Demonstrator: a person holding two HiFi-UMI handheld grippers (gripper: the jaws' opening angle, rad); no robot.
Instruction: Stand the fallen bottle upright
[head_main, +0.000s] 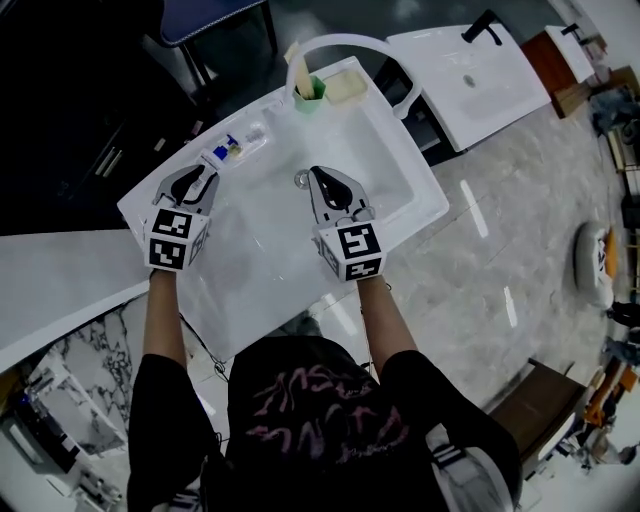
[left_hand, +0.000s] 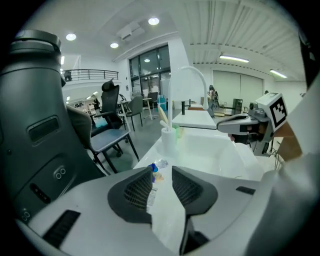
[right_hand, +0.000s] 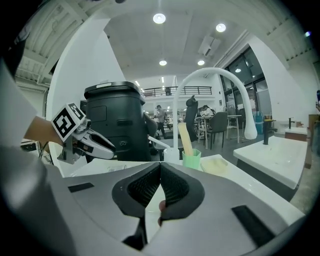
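A small clear bottle (head_main: 238, 143) with a blue and white label lies on its side on the back left rim of the white sink (head_main: 410, 190). My left gripper (head_main: 207, 172) hovers just in front of it, pointing down at it, jaws open. In the left gripper view the bottle (left_hand: 156, 169) shows through the gap just beyond the tips of the left gripper (left_hand: 162, 172), with nothing pressed between the pads. My right gripper (head_main: 314, 172) hangs over the basin near the drain, shut and empty; its tips meet in the right gripper view (right_hand: 160, 166).
A green cup (head_main: 309, 93) with a flat stick stands at the sink's back rim under the arched white faucet (head_main: 350, 43), beside a pale soap block (head_main: 346, 87). A second white basin (head_main: 470, 80) lies to the right. Office chairs and a dark bin (right_hand: 117, 120) stand behind.
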